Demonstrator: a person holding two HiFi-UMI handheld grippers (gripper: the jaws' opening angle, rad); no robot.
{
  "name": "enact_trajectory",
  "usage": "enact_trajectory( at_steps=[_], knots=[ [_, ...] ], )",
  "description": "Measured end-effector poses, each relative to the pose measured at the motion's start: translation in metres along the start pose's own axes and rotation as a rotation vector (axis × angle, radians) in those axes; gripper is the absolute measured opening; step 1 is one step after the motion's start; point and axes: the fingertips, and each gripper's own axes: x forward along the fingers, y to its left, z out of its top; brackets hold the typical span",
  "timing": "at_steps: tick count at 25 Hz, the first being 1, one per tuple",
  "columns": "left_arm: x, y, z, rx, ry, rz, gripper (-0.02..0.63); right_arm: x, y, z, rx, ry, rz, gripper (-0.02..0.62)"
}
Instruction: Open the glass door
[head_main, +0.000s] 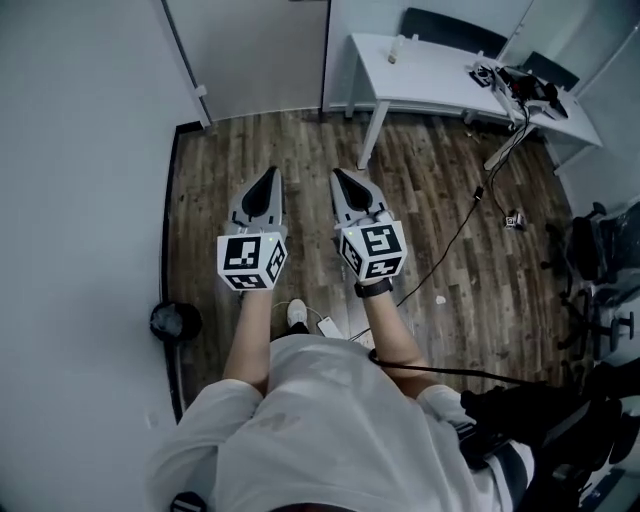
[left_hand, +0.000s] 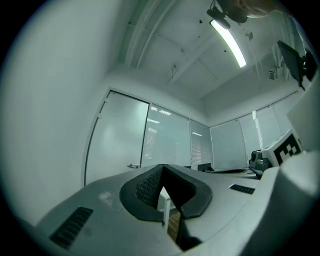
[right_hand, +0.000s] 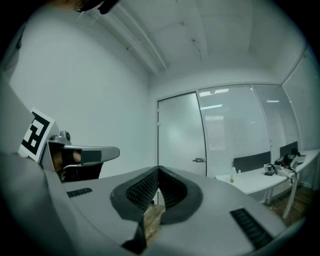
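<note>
1. Glass door (head_main: 255, 55): a frosted panel is recorded at the top of the head view, left of centre. It appears shut in its frame. Its handle (right_hand: 199, 160) is seen at mid-height, right of centre, in the right gripper view.
2. Left gripper (head_main: 270, 176): it is held out over the wooden floor (head_main: 300, 150) at the centre of the head view, pointed toward the door and well apart from it. Its jaws are pressed together and nothing is held between them.
3. Right gripper (head_main: 338, 176): it is held just beside the left one, pointed the same way. Its jaws are likewise closed on nothing.
4. White desk (head_main: 430, 85): it is noted at the upper right, with a small bottle (head_main: 393, 50) standing on it. A black cable (head_main: 455, 235) is trailed from the desk across the floor.
5. Dark round object (head_main: 175, 322): it is noted at the lower left, against the wall. Its nature cannot be determined.
</note>
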Motion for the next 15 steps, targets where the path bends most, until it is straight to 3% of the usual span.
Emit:
enact_trajectory(
  at_steps=[5,10,15],
  knots=[
    [0.042,0.065,-0.009,-0.016,-0.003,-0.039,0.002,0.094,0.017,-0.008,0.007,0.031,0.062,0.003],
    [0.080,0.127,-0.014,-0.004,-0.001,-0.041,0.002,0.154,0.024,-0.016,0.018,0.029,0.068,0.003],
    [0.132,0.133,-0.038,-0.053,0.032,-0.045,0.002,0.183,-0.020,-0.017,0.023,0.037,0.029,0.003]
  ],
)
